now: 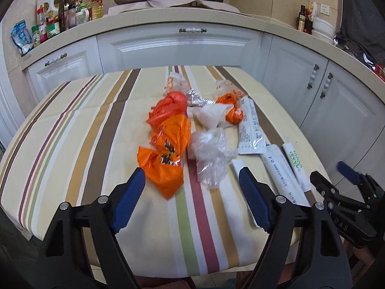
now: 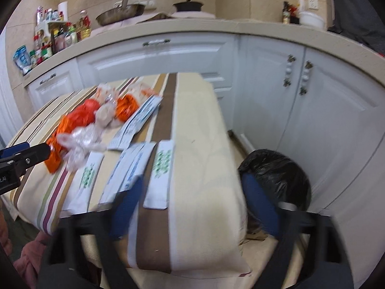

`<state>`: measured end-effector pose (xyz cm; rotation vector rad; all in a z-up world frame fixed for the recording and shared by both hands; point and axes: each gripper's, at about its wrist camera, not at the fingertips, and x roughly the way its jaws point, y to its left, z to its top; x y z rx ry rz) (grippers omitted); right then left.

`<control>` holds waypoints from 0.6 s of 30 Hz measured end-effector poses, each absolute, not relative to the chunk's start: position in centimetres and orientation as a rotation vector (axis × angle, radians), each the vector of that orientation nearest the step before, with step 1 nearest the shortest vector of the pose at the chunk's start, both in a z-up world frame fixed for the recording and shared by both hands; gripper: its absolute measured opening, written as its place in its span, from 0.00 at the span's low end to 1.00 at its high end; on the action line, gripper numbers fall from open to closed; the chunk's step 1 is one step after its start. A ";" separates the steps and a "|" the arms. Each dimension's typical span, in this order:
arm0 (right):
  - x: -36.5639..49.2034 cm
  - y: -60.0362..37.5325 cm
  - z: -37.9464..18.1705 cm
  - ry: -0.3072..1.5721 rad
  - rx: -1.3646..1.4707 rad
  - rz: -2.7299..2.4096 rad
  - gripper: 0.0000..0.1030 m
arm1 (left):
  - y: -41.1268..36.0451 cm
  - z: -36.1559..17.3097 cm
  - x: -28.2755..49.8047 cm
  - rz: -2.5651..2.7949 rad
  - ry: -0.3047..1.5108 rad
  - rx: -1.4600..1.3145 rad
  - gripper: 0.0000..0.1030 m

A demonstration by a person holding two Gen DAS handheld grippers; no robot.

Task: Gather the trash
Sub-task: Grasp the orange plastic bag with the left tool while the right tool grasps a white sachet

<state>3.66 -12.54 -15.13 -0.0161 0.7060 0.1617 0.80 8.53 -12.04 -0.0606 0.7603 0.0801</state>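
On the surface (image 1: 72, 125), covered with a striped cloth, lies the trash: crumpled orange bags (image 1: 166, 149), a clear plastic bag (image 1: 211, 156), a white bag (image 1: 214, 115) and long white wrappers (image 1: 251, 127) on the right side. The left tool (image 1: 192, 185) hangs just above the near end of the pile with its blue pads spread; nothing is between them, and they touch nothing. The right tool (image 2: 195, 200) is blurred; its pads also stand apart above the near corner of the surface, beside a white wrapper (image 2: 160, 168). A bin with a black bag (image 2: 276, 171) stands on the floor at the right.
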 end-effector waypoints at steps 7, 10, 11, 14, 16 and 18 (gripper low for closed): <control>4.1 -11.6 -16.0 0.726 -0.030 0.189 0.55 | 9.0 -12.5 0.7 0.097 0.755 -0.059 0.76; 4.3 -10.9 -16.3 0.730 -0.052 0.193 0.54 | 8.9 -12.6 0.7 0.102 0.750 -0.051 0.76; 4.4 -10.8 -16.4 0.733 -0.054 0.193 0.53 | 8.9 -12.7 0.6 0.102 0.750 -0.049 0.76; 4.5 -10.5 -16.6 0.731 -0.061 0.198 0.51 | 8.9 -13.0 0.6 0.098 0.754 -0.046 0.76; 4.5 -10.4 -16.6 0.726 -0.062 0.210 0.47 | 8.9 -13.2 0.6 0.095 0.758 -0.049 0.76; 4.5 -10.2 -16.6 0.719 -0.062 0.224 0.41 | 9.0 -13.4 0.7 0.095 0.761 -0.052 0.76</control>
